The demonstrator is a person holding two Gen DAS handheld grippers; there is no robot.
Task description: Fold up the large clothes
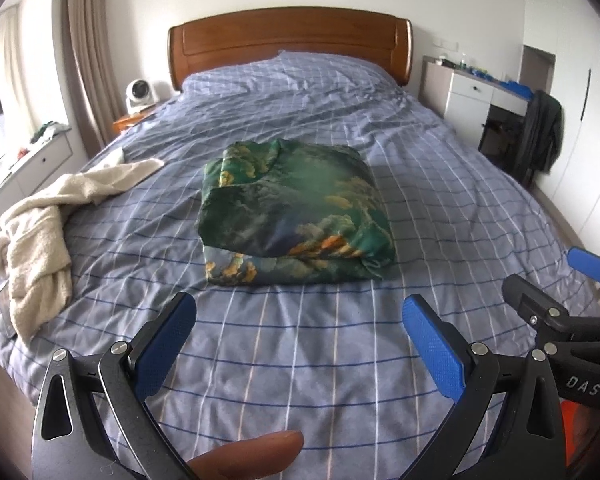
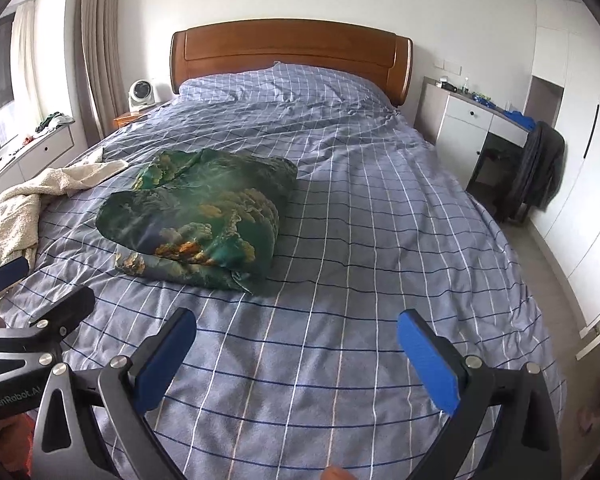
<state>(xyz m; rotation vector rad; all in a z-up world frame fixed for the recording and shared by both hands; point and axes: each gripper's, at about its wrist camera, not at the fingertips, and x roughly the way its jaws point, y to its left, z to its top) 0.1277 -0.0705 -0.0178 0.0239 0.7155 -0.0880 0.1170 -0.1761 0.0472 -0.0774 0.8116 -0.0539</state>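
Left gripper (image 1: 299, 344): jaws spread wide, nothing held, raised over the near part of the bed (image 1: 300, 380).

Right gripper (image 2: 296, 354): jaws likewise spread wide and empty, just beside the left gripper.

Green printed garment (image 1: 292, 210): laid as a folded bundle at mid-bed, well apart from both grippers; several layers are stacked, with a loose edge showing at the near right corner. The sheen suggests a thin, satiny cloth, judged light, limp and slippery; layers are likely to slide apart if only the top one is pinched. A hold is best taken at the near folded edge, through all layers, one gripper to each corner.

Cream towel (image 1: 40, 232): crumpled at the left edge, unfolded; judged soft, thicker, less slippery.

Headboard (image 1: 290, 44): wooden, farthest.
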